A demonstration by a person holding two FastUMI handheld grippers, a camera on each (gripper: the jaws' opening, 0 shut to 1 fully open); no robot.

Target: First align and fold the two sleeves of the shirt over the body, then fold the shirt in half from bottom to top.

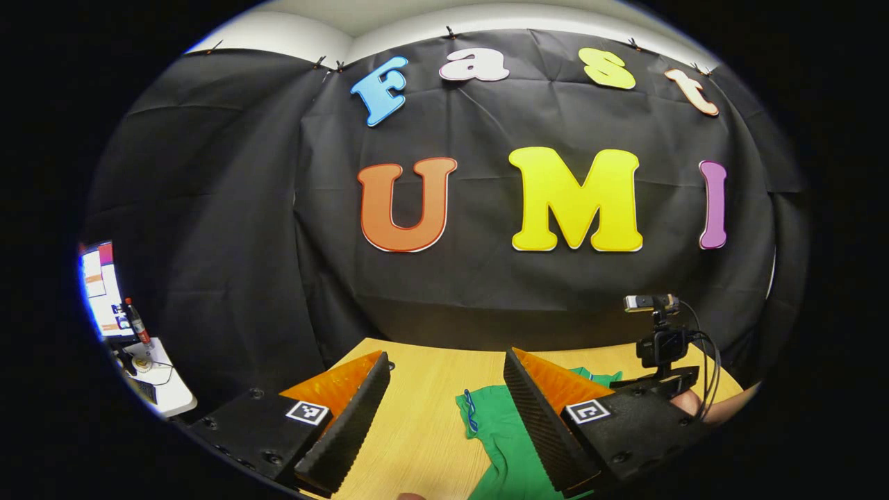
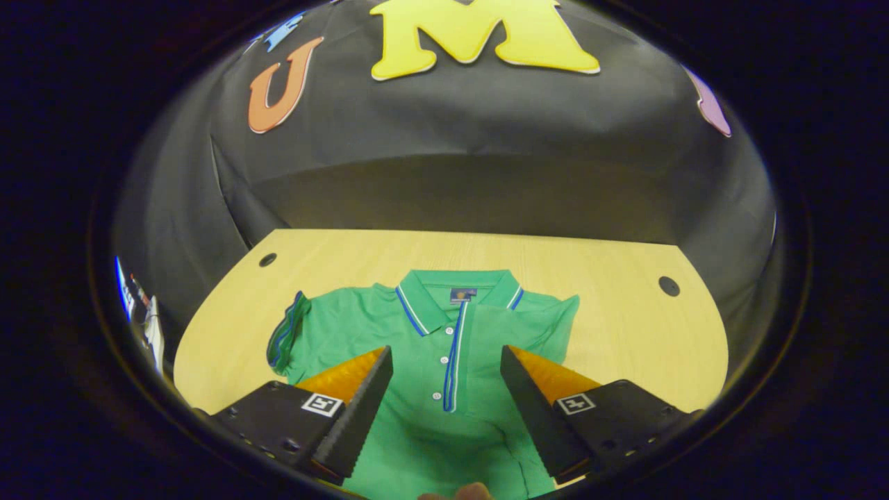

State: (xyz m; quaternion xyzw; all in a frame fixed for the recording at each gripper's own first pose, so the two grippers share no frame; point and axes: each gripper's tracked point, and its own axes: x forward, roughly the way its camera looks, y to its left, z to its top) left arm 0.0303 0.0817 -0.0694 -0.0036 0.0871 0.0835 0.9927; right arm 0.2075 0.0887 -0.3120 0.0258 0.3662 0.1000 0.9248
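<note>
Green knit polo shirt [image 2: 444, 347] flat on pale wood table [image 2: 625, 326]; left gripper [image 1: 444, 417], right gripper [image 2: 444, 410] both spread, empty.

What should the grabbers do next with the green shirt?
Probably bring the left gripper down onto the outspread sleeve. The shirt lies flat on the table, that sleeve not yet folded, and both grippers are open, holding nothing.

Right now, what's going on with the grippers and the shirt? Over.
Left gripper open, right gripper open, both empty. Green shirt flat on table, one sleeve folded in. Nothing in the way.
</note>
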